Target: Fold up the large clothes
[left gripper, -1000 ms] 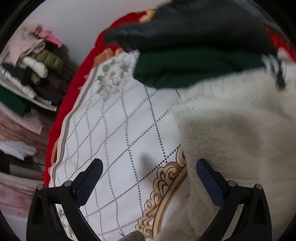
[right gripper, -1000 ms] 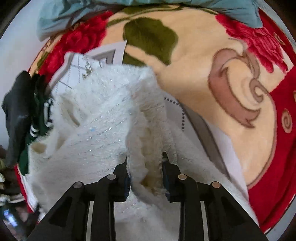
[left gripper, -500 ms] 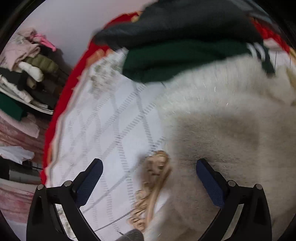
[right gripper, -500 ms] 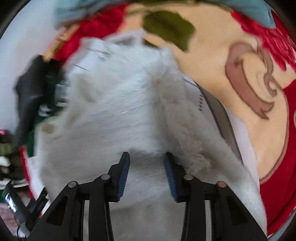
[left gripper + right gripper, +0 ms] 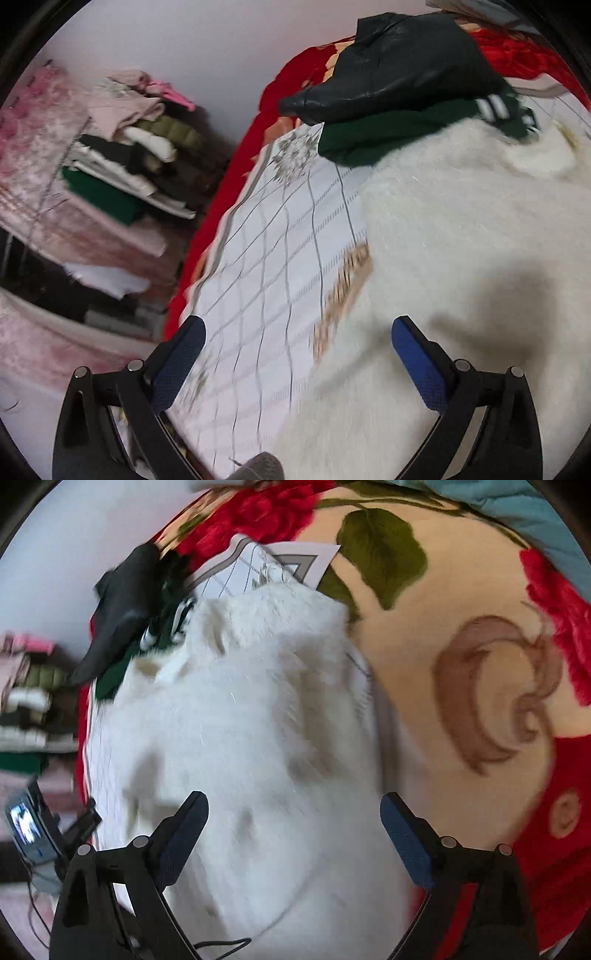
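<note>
A bed fills most of both views, covered by a red blanket [image 5: 480, 686] with a pattern of flowers and leaves. On the blanket lies a white sheet [image 5: 280, 258] with thin grey crossing lines and a tan ornament. At the left of the left wrist view there is a pale wall and a pile of folded clothes [image 5: 136, 155] beside the bed.

The white fluffy sweater [image 5: 461, 229] lies spread on the sheet and takes the whole right half of the left wrist view. In the right wrist view it [image 5: 251, 716] fills the centre of the frame, from the lower edge up toward the upper middle. At its far end, a dark green garment [image 5: 388, 136] with white stripes touches the sweater, and a black jacket [image 5: 406, 70] lies on top of the green one.

The left claw [image 5: 293, 334] is wide open and holds nothing; its right finger is over the sweater and its left finger is over the sheet. The right claw [image 5: 293, 808] is also wide open and empty, with the sweater below and between its fingers. At the lower left of the right wrist view, the other tool with a small lit screen [image 5: 26, 827] is visible.
</note>
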### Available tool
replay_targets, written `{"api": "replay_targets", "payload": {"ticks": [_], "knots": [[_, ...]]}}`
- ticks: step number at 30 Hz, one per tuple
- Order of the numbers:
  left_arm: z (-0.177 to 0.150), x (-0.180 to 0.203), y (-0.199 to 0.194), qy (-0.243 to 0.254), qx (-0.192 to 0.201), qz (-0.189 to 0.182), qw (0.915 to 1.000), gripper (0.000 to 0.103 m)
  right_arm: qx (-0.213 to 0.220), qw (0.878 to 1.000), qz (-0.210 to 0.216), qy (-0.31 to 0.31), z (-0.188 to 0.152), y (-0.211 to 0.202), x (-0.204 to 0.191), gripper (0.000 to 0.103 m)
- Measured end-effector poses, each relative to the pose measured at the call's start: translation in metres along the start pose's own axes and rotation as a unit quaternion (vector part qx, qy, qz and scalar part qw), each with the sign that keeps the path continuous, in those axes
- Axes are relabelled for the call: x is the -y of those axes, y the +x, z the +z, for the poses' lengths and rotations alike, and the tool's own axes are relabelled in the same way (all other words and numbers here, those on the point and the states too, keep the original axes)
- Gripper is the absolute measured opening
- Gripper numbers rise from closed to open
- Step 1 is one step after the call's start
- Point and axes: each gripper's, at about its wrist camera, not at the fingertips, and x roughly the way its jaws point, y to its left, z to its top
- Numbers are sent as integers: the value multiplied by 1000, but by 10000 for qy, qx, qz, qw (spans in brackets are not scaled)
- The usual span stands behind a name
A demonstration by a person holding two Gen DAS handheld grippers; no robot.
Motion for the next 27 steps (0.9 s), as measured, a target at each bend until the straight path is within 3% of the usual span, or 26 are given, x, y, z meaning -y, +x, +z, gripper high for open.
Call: {"api": "replay_targets", "payload": {"ticks": [4,7,8,9,11,14,19,22,23,24,25,26,27], "knots": [[-37,31,-53,123,-426,-201,9988,103,-248,9993,-182,-190,-18,-32,44,96],[-73,90,-108,870,-268,-207,9956,103,-290,9983,-476,-177,-40,-54,81,95],[-82,106,-120,1095,-192,-251,9935,103,-298,9981,-520,-142,-47,-62,95,87],[-91,124,-135,1327,-119,-346,9905,103,-291,9979,-574,-80,-54,-69,108,72],[-113,160,-167,1702,-16,-605,9836,103,-341,9971,-666,109,-65,-76,135,62],[-137,199,-204,2041,-46,-1059,9732,103,-425,9954,-743,439,-80,-86,175,61],[-172,259,-220,2589,-289,-1393,9554,103,-600,9901,-876,916,-90,-86,225,61],[-177,268,-201,2412,-718,-1580,9548,103,-640,9893,-831,1013,-89,-84,235,61],[-176,265,-197,2276,-802,-1666,9560,86,-650,9896,-812,996,-89,-82,236,62],[-176,258,-192,2061,-881,-1794,9579,43,-666,9902,-768,961,-88,-79,234,62],[-174,249,-186,1818,-1022,-2028,9567,20,-691,9908,-712,923,-87,-76,231,62],[-170,237,-179,1524,-1169,-2323,9535,10,-732,9914,-643,871,-85,-72,227,62],[-165,224,-175,1299,-1156,-2465,9534,9,-779,9920,-560,820,-83,-67,222,62]]}}
